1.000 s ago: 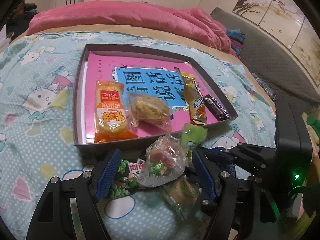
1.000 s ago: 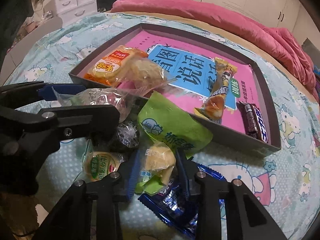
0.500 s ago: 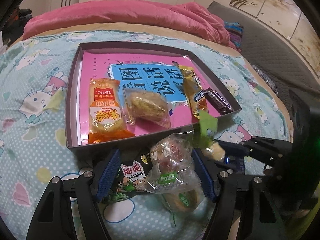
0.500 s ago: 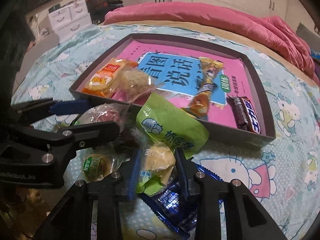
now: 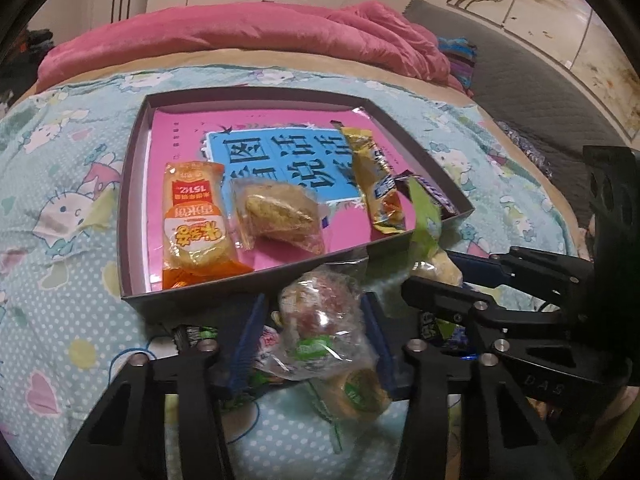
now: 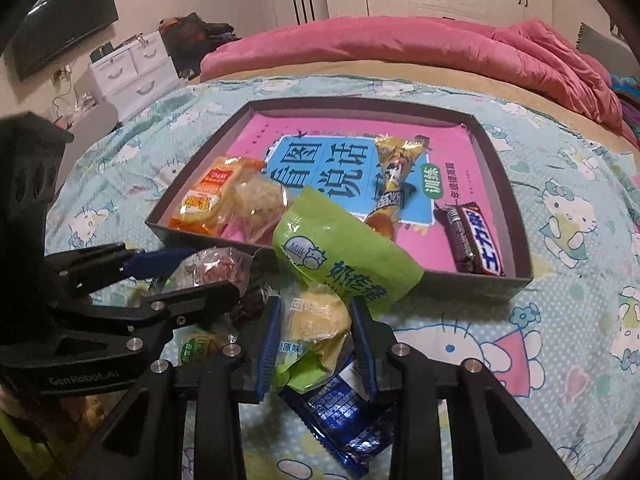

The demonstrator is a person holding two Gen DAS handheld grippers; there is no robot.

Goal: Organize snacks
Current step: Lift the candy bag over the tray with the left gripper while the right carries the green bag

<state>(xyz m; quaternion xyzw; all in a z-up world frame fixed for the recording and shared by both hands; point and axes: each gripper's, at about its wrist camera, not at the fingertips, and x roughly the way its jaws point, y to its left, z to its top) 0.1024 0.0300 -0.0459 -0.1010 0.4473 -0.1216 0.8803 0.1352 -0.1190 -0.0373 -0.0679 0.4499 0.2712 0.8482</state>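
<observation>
A dark shallow box on the bed holds a pink book, an orange snack pack, a clear-wrapped cake, a yellow bar and a chocolate bar. My left gripper is shut on a clear-wrapped red snack, lifted just before the box's near wall. My right gripper is shut on a green milk-candy packet beside it. The left gripper also shows in the right wrist view.
Loose snacks lie on the Hello Kitty sheet under the grippers: a blue packet, a round green-label cake, a green pea pack. A pink duvet lies behind the box. White drawers stand at the far left.
Both grippers have lifted with their snacks and moved toward the box's near wall. The left fingers have closed tighter on the clear-wrapped snack.
</observation>
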